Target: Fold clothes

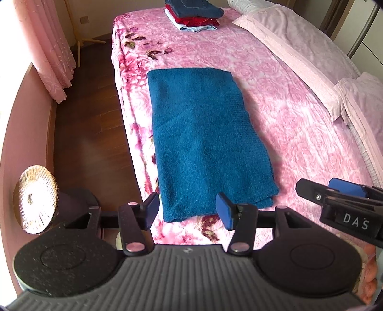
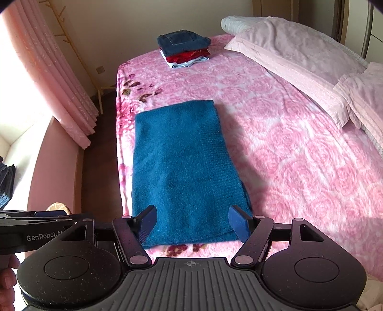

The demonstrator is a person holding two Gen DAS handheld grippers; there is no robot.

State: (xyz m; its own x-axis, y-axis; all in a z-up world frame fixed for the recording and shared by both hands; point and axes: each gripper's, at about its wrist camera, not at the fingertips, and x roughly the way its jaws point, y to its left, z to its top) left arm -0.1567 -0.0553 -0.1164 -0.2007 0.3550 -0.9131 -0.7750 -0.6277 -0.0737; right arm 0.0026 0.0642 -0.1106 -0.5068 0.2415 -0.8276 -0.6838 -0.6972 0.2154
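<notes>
One blue towel lies folded flat on the pink bed, near its side edge. One pile of folded clothes sits far behind the towel. Two grippers, left gripper and right gripper, hang above the towel's near end, fingers wide apart, holding nothing.

Both wrist views look steeply down, sharing the blue garment on the bed.

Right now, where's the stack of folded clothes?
In both wrist views the stack of folded clothes sits at the bed's far end, beyond the blue towel, left of the pillows.
</notes>
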